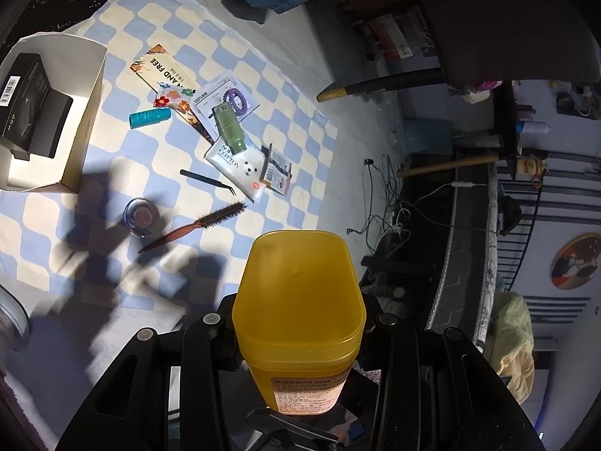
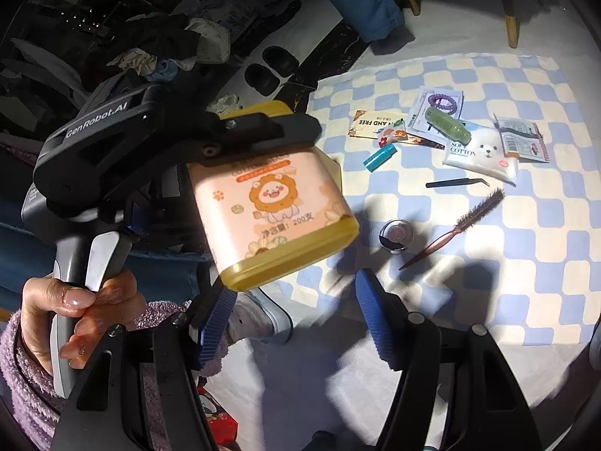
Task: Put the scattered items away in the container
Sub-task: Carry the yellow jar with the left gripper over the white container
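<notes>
Tidying barely begun: yellow tub (image 1: 298,300) clamped in left gripper (image 1: 298,342), off the mat.
Right gripper (image 2: 296,323) slack, empty; box (image 1: 80,120) holds black pkgs; brush (image 1: 195,225), tweezers (image 1: 208,180) etc. beside box.

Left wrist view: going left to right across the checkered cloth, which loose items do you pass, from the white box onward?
white box → glass jar → teal tube → black tweezers → green bottle → printed sachet

yellow box (image 1: 298,300) hides left jaws' pads, label print unreadable
</notes>
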